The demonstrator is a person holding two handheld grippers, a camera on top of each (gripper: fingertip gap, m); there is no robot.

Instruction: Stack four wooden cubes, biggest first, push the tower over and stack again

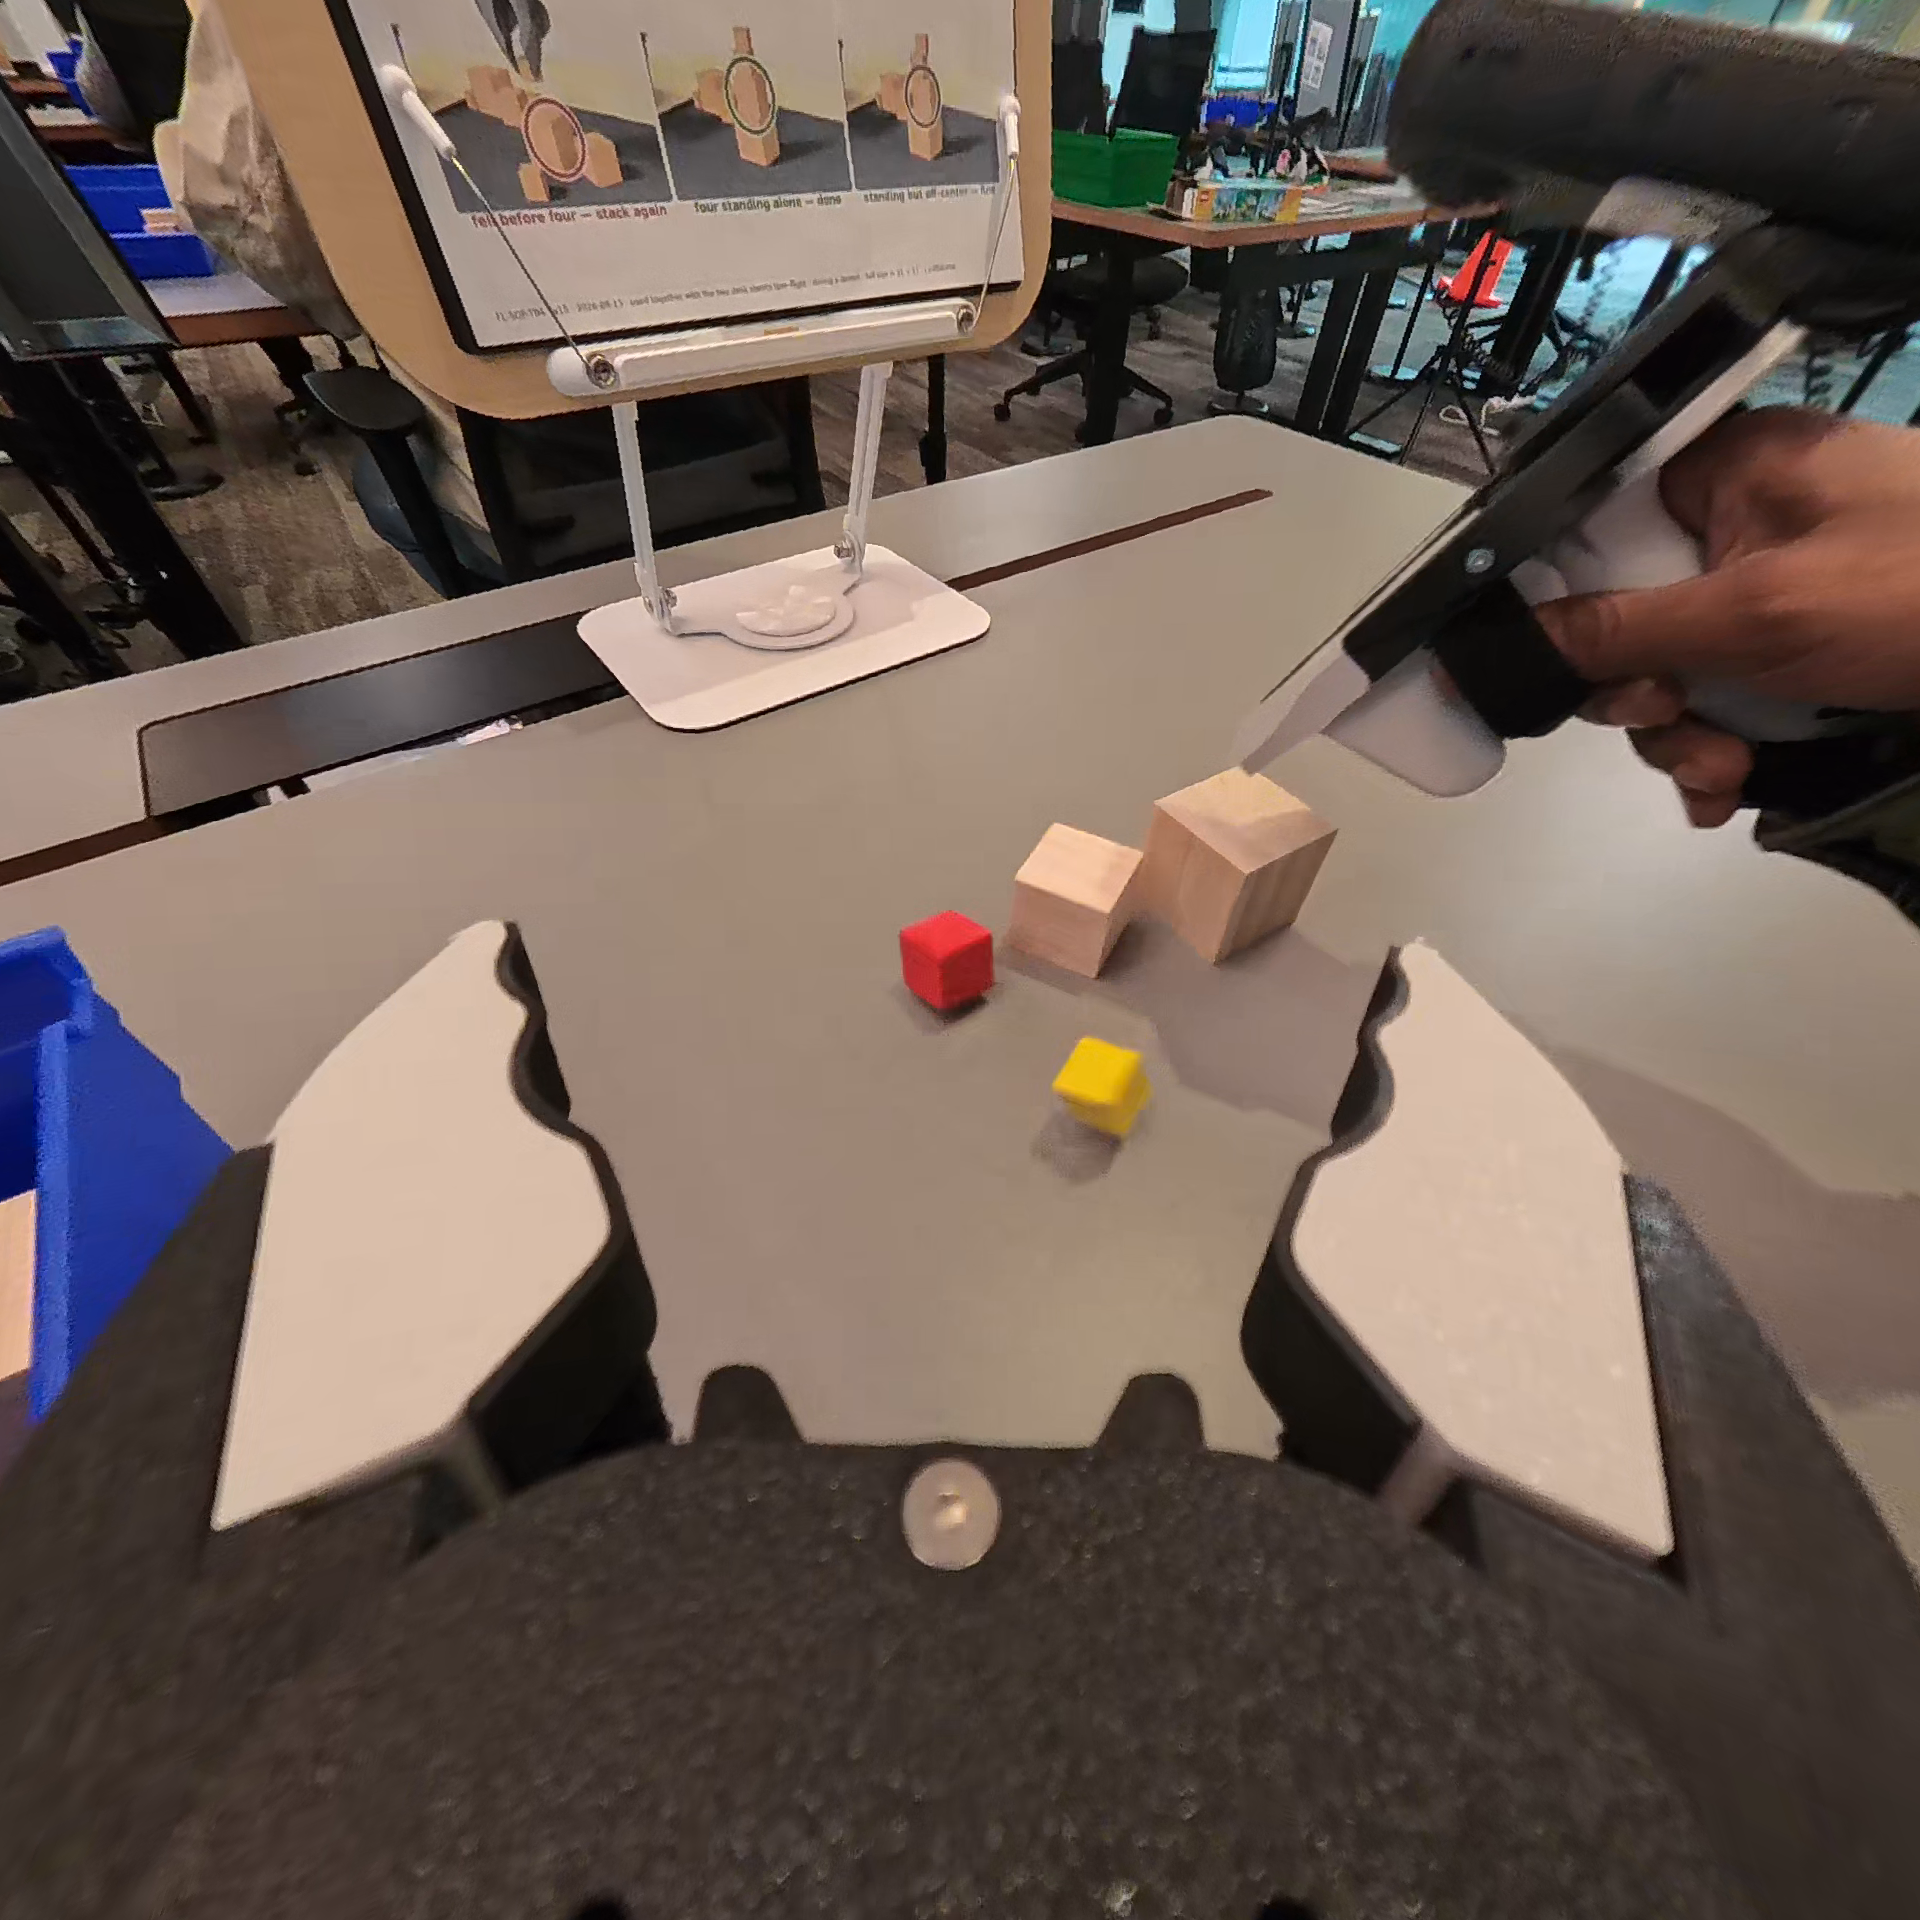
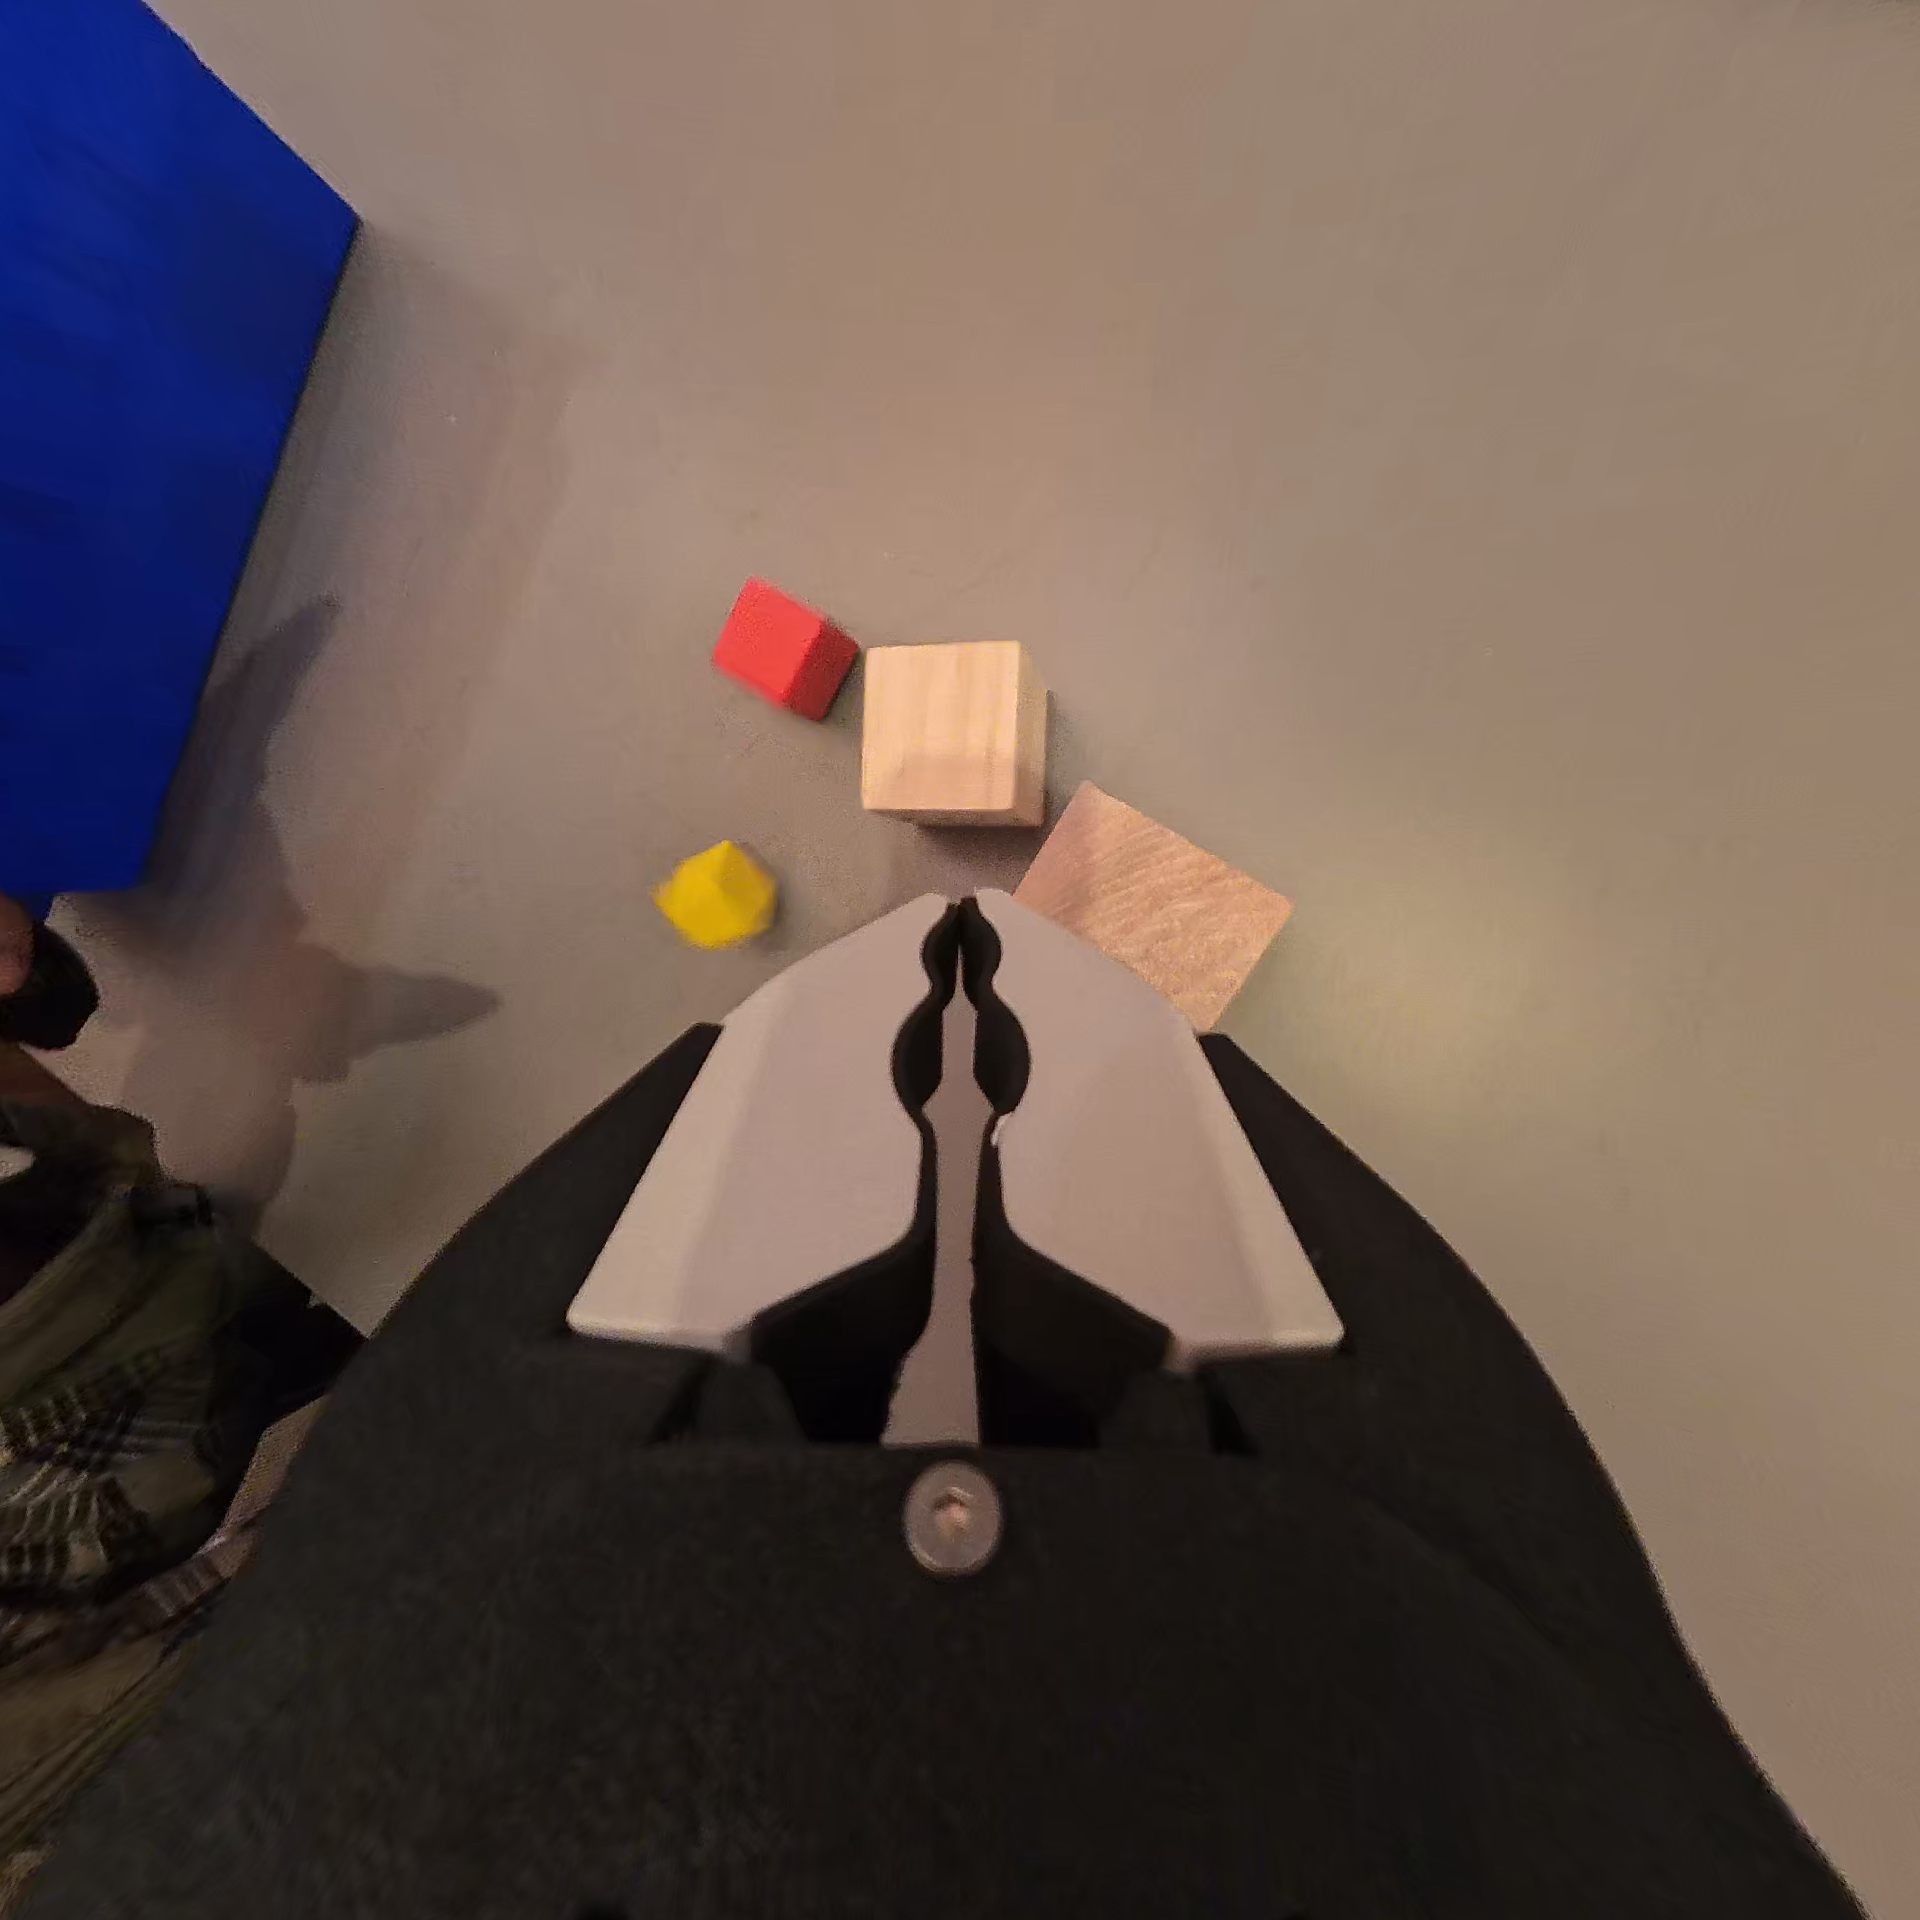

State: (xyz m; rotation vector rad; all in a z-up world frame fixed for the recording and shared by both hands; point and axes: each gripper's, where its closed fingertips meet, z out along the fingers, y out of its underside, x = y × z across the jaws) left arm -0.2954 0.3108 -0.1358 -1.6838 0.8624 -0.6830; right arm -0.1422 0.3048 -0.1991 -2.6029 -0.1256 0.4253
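The left gripper (image 1: 951, 1049) hangs low over the near part of the grey table (image 1: 727, 831), its two white fingers (image 1: 416, 1216) spread wide and holding nothing. Between those fingers and a little beyond their tips, right of centre, lies the small yellow cube (image 1: 1101, 1084), blurred and tipped on an edge or corner, with its shadow just under it. Farther on and slightly left sits the red cube (image 1: 945, 958), flat on the table. Just right of it is the mid-sized pale wooden cube (image 1: 1075, 899), and next to that, farther right, the largest wooden cube (image 1: 1236, 864), tilted with one edge raised; whether these two touch cannot be told. All four cubes lie scattered, none stacked. The right gripper (image 1: 1247, 762), held in a person's hand (image 1: 1787, 603), comes in from the upper right with its tips pressed together, empty, at the top far corner of the largest cube. In the right wrist view those closed tips cover that cube's near edge, the yellow cube to their left. At the near left edge stands a blue bin (image 1: 62, 1091). At the far side of the table a white stand (image 1: 779, 634) carries an instruction sheet (image 1: 707, 156) on a board.
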